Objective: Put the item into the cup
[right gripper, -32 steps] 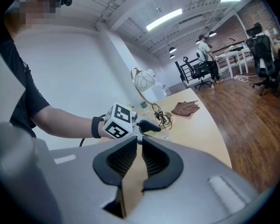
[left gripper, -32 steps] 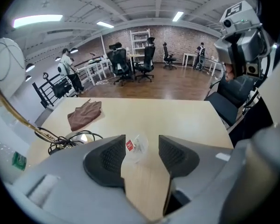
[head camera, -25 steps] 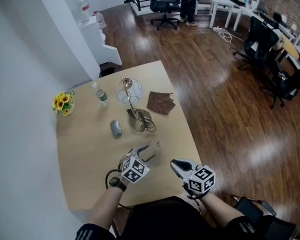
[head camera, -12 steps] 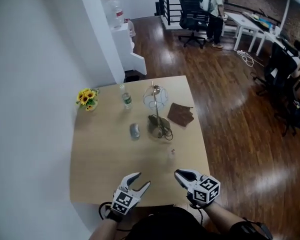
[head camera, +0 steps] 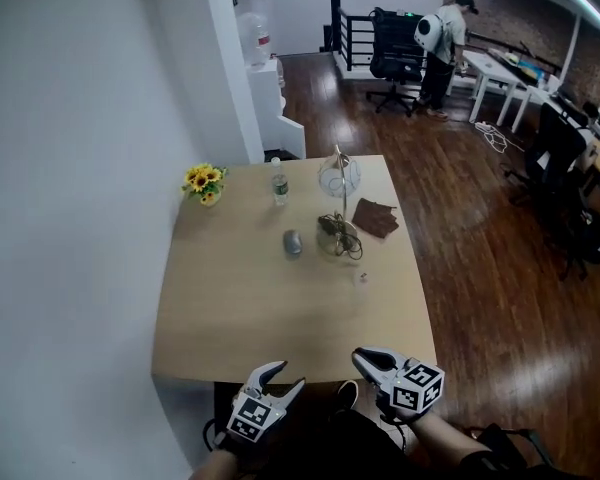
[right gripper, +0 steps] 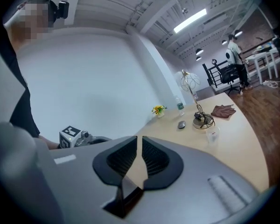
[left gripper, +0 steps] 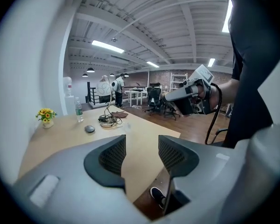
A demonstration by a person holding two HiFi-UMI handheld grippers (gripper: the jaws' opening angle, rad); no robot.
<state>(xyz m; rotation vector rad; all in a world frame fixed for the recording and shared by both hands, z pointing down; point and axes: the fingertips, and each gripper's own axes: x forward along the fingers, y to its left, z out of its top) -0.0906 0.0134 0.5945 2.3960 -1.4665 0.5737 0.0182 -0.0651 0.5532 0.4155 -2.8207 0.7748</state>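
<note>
Two empty grippers at 6 o'clock of the table (head camera: pixel 250 303) — left gripper (head camera: pixel 288 377) jaws wide apart, right gripper (head camera: pixel 364 360) a slit apart. One clear cup (head camera: pixel 361 277) stands at 5 o'clock of one lamp base (head camera: pixel 337 238), one mouse (head camera: pixel 293 242) at 9.

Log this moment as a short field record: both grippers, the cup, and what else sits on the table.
left gripper: jaws apart, empty
right gripper: jaws a narrow gap apart, empty
position: both short of the near edge of the table
cup: clear, upright, toward the right edge
others: mouse, lamp, brown cloth, bottle, sunflowers
</note>
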